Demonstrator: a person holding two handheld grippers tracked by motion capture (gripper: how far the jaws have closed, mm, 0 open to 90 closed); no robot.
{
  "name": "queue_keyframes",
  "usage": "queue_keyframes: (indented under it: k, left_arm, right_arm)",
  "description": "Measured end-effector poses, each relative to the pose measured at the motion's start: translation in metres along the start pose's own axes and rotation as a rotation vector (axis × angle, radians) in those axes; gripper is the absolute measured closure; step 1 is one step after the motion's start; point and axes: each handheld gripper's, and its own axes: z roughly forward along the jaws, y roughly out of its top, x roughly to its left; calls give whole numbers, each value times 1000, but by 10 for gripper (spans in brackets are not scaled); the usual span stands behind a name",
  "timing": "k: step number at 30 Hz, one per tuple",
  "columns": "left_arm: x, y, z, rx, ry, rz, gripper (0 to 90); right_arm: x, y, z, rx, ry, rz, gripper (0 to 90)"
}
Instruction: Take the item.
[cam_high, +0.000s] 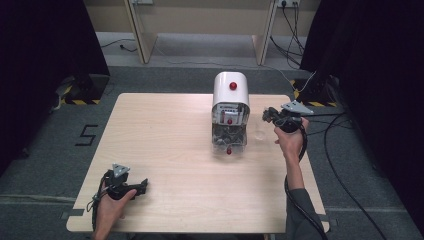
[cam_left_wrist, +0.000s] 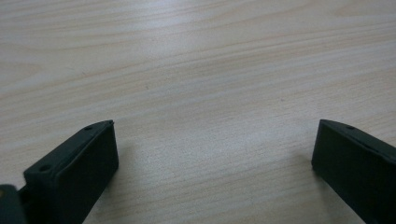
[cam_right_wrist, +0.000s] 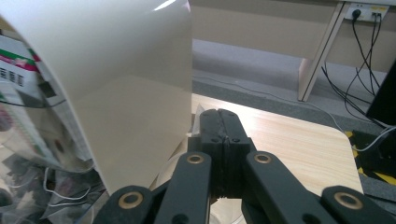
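- The worktop (cam_high: 165, 150) is a light wood-grain board with rounded corners, standing on grey carpet.
- A white machine (cam_high: 230, 107) with a domed top stands upright at the far centre of the worktop. A red knob (cam_high: 233, 86) sits on its dome, and a clear front section below shows wiring and a smaller red part.
- A small clear cup (cam_high: 260, 133) stands on the worktop just to the right of the machine, between it and the right tool.
- The right tool (cam_high: 272, 116) is held in the person's right hand (cam_high: 290, 140) near the right edge of the worktop, pointing towards the machine. In the right gripper view its jaws are pressed flat together with no gap, nothing visible between them, and the tip lies close beside the machine's white side wall (cam_right_wrist: 135, 93).
- The left tool (cam_high: 142, 186) rests low at the near left of the worktop, held in the left hand (cam_high: 112, 205), well apart from the machine. In the left gripper view its jaws stand wide apart over bare wood, holding nothing.
- Cables (cam_high: 345, 185) trail over the floor to the right of the worktop.
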Motion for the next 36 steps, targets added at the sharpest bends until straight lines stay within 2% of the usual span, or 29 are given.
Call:
queue_keyframes:
  k: [11,23,36]
  left_arm:
    - [0,0,0,2,0,1,0]
    - [0,0,0,0,0,0,0]
    - [0,0,0,0,0,0,0]
  right_arm:
    - [-2,-5,13,31,-20,-4,900]
    - [-1,-15,22,64,-14,0,900]
    - [1,-22,25,86,-1,-1,880]
